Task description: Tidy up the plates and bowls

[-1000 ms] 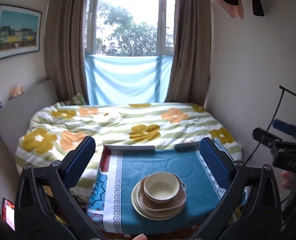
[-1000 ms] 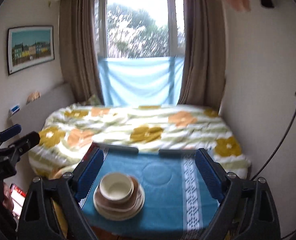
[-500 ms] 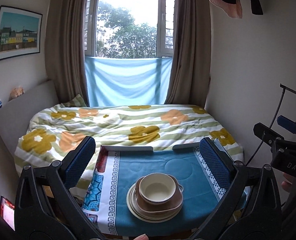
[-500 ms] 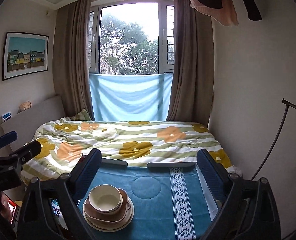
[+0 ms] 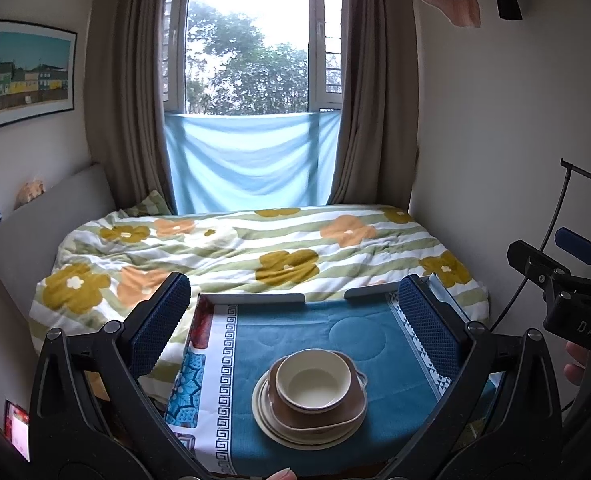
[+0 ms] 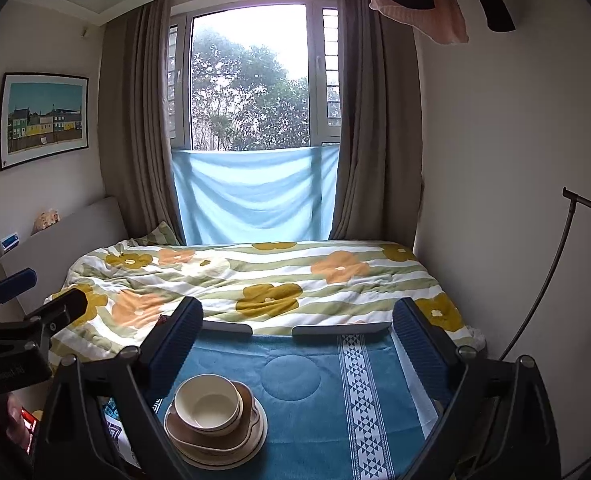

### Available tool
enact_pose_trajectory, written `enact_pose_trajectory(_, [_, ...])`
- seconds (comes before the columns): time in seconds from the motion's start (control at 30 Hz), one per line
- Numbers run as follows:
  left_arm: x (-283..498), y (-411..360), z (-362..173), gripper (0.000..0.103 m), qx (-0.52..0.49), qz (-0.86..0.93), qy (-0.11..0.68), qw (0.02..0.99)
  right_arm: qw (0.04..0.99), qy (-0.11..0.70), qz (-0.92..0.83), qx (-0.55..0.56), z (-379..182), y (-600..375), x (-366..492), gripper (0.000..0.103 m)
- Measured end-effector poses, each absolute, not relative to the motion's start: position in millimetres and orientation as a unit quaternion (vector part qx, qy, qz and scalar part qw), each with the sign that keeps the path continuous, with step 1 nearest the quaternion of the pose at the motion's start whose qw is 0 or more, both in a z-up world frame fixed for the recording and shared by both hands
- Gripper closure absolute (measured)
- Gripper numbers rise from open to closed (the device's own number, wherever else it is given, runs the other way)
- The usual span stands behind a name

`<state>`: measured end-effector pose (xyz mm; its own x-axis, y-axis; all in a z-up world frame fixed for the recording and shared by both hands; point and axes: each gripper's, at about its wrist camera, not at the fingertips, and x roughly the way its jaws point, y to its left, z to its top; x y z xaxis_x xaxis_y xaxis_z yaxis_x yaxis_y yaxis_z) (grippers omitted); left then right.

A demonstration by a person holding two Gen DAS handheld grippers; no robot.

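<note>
Cream bowl (image 5: 313,382) sitting nested in brown dish (image 5: 319,408) atop cream plates (image 5: 307,430), at six o'clock on the blue-clothed tabletop (image 5: 375,344); likely stacked largest-lowest for stability. Left gripper (image 5: 295,316) and right gripper (image 6: 295,340) hovering wide apart, gripping nothing, seemingly clear of the stack.

A cream bowl (image 5: 313,382) is sitting in a brown dish (image 5: 319,410) over cream plates (image 5: 273,426). The table's cloth (image 5: 263,344) is showing teal with white key-pattern borders; the bed's quilt (image 5: 235,252) is showing green stripes with mustard and orange flowers.
</note>
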<state>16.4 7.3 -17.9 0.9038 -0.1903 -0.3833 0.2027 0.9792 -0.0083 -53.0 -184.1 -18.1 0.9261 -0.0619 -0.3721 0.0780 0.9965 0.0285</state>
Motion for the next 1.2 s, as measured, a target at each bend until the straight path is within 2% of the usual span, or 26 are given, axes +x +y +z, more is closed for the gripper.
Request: enact_pose_trajectory(1.2, [22, 19, -18, 0.000, 0.007, -0.071, 0.200, 0.977, 0.981, 0.191, -0.031, 0.021, -11, -179, -49, 0.009])
